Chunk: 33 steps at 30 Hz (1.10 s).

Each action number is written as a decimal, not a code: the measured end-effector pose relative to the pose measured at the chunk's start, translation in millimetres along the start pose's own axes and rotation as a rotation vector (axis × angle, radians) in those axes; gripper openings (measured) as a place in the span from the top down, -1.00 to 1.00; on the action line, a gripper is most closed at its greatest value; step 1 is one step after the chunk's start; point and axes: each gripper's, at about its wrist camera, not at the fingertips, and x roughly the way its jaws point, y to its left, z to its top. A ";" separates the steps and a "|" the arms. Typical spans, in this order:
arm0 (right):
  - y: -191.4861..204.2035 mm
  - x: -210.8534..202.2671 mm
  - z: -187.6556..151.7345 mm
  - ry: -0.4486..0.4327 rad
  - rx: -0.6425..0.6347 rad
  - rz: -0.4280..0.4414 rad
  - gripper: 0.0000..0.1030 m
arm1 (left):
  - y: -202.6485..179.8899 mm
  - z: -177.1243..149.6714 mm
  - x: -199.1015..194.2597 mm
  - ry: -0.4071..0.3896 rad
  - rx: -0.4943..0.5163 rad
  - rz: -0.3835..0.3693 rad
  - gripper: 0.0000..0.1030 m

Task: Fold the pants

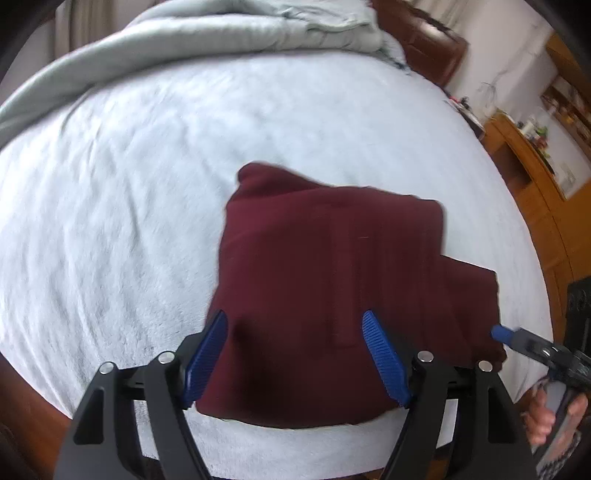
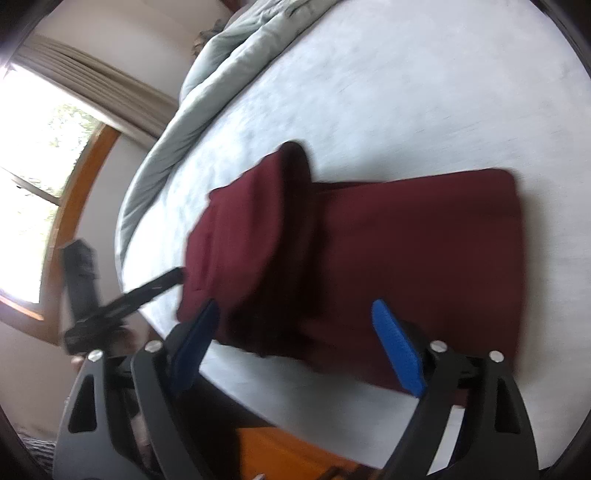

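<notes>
**Folded maroon pants near bed edge, both grippers spread and empty**

Pants (image 1: 332, 288): maroon, folded into a thick block, lying on the pale bed sheet (image 1: 147, 184) close to the near edge of the mattress. In the left wrist view a lower layer sticks out from under the top fold toward 3 o'clock. In the right wrist view the block runs from 9 to 3 o'clock, with a raised fold at 11 o'clock.

Left gripper (image 1: 295, 354): blue pads wide apart, above the near part of the pants, pinching nothing. Right gripper (image 2: 295, 347): likewise spread, nothing between the pads.

Open room: bare sheet all around from 9 through 12 to 2 o'clock in the left wrist view. Grey duvet (image 1: 221, 33) bunched along the far edge at 12 o'clock. Wooden furniture (image 1: 535, 192) beyond the bed at 3 o'clock.

Hard to make out: both views motion-blurred. The right gripper enters the left view at 4 o'clock, cut off by the frame; a hand (image 1: 546, 417) grips its handle. Pants' near edge partly hidden behind the fingers.
</notes>
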 end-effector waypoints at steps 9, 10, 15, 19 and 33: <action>15.3 47.8 5.2 0.123 0.051 0.005 -0.78 | 13.5 -10.2 10.6 0.016 -0.033 0.001 -0.64; 13.0 50.0 5.1 0.119 0.058 -0.003 -0.78 | 19.7 -12.0 7.4 0.017 -0.031 0.006 -0.64; 20.4 58.1 3.9 0.108 -0.005 -0.034 -0.67 | 33.9 -14.0 3.3 0.018 -0.059 0.003 -0.65; 23.5 68.0 2.3 0.115 -0.028 -0.019 0.18 | 40.2 -14.8 2.0 0.028 -0.089 -0.007 -0.66; 33.0 25.3 10.0 0.022 -0.095 0.066 0.63 | 38.9 -16.3 1.0 0.047 -0.110 -0.039 -0.69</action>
